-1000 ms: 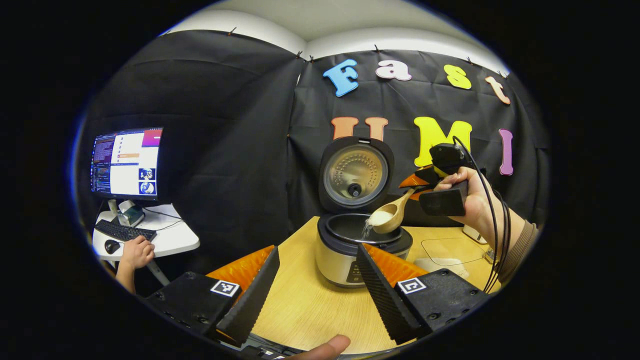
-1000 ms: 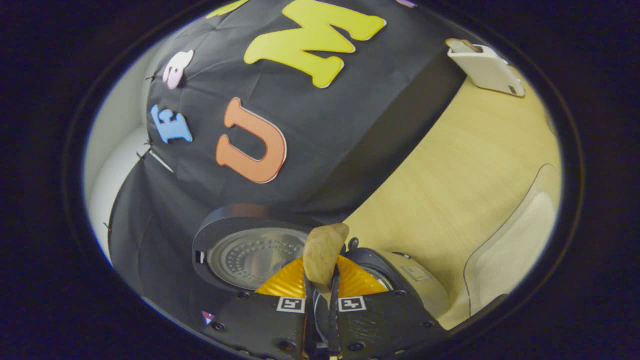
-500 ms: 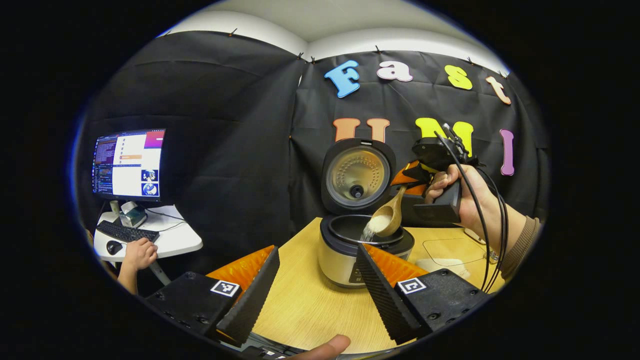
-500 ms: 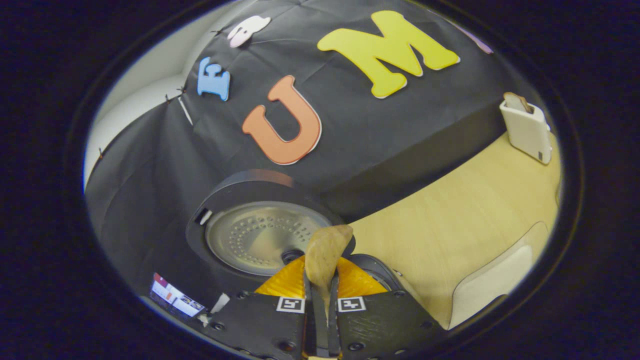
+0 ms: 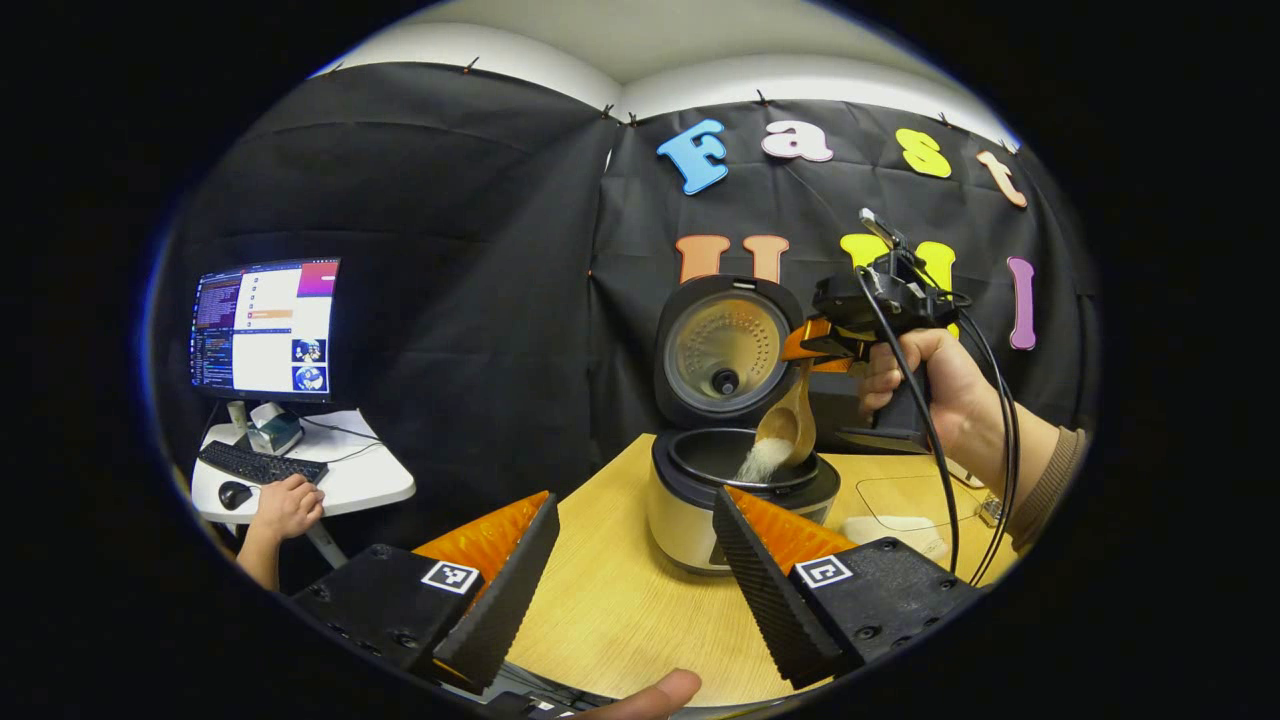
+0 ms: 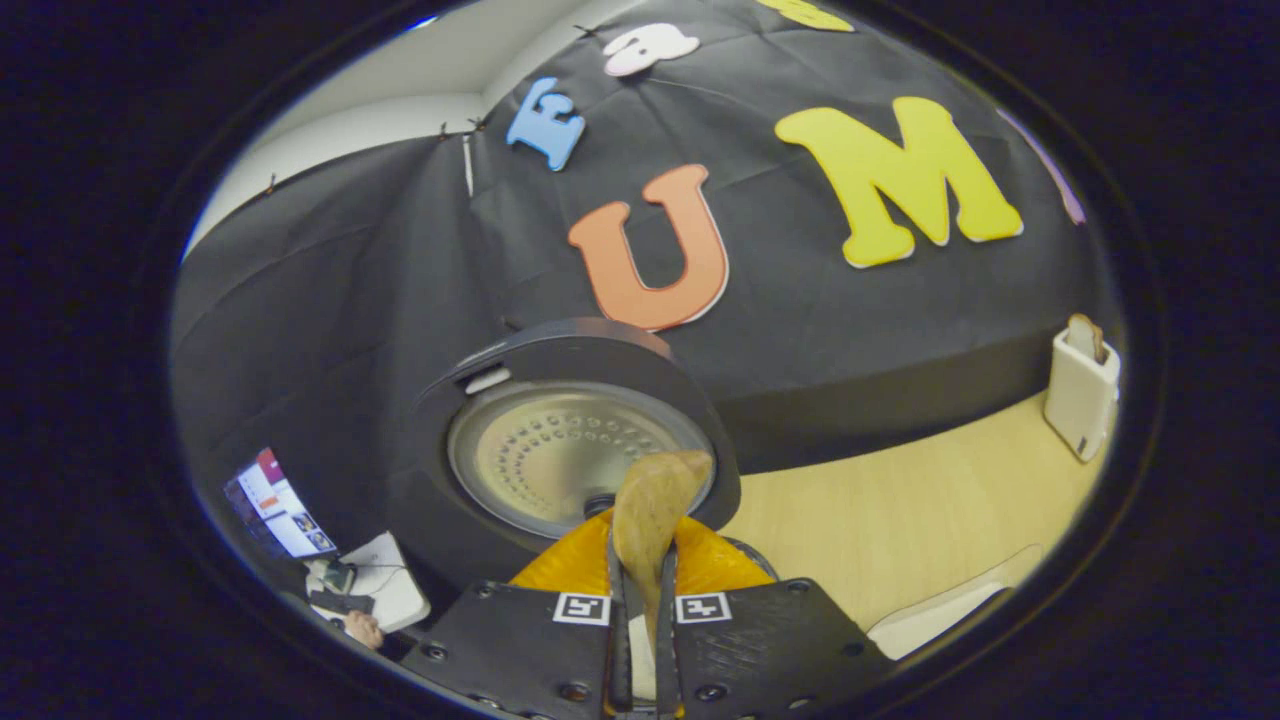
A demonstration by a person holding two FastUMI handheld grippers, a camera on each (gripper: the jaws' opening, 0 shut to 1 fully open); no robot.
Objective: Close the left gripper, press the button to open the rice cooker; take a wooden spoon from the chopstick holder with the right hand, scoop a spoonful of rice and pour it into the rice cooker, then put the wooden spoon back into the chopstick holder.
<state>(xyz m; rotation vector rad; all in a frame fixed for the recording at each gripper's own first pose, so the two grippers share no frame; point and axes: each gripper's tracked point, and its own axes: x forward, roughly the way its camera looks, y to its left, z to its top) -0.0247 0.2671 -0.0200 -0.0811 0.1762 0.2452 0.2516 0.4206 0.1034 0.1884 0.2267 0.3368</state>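
Note:
The rice cooker (image 5: pixel 700 520) stands on the wooden table (image 5: pixel 610 610) with its lid (image 5: pixel 725 350) raised upright. Above the pot, my right gripper (image 5: pixel 812 358) is shut on the handle of the wooden spoon (image 5: pixel 790 425), held by a hand (image 5: pixel 935 390). The spoon is tipped steeply and white rice (image 5: pixel 760 462) streams into the pot. In the right gripper view the spoon (image 6: pixel 650 510) sticks out between my right gripper's (image 6: pixel 640 620) closed fingers, in front of the lid (image 6: pixel 575 455). My left gripper (image 5: pixel 630 590) hangs open in front of the cooker, holding nothing.
A white chopstick holder (image 6: pixel 1080 395) stands at the table's far right by the booth wall. A clear tray of rice (image 5: pixel 900 505) lies right of the cooker. Off to the left, a monitor (image 5: pixel 265 325) sits on a small white desk (image 5: pixel 340 480) where a person's hand (image 5: pixel 285 505) rests.
The right gripper has risen and rolled, tipping the spoon from nearly level to steep, and rice now pours off it into the pot. The left gripper stays open and hardly moves.

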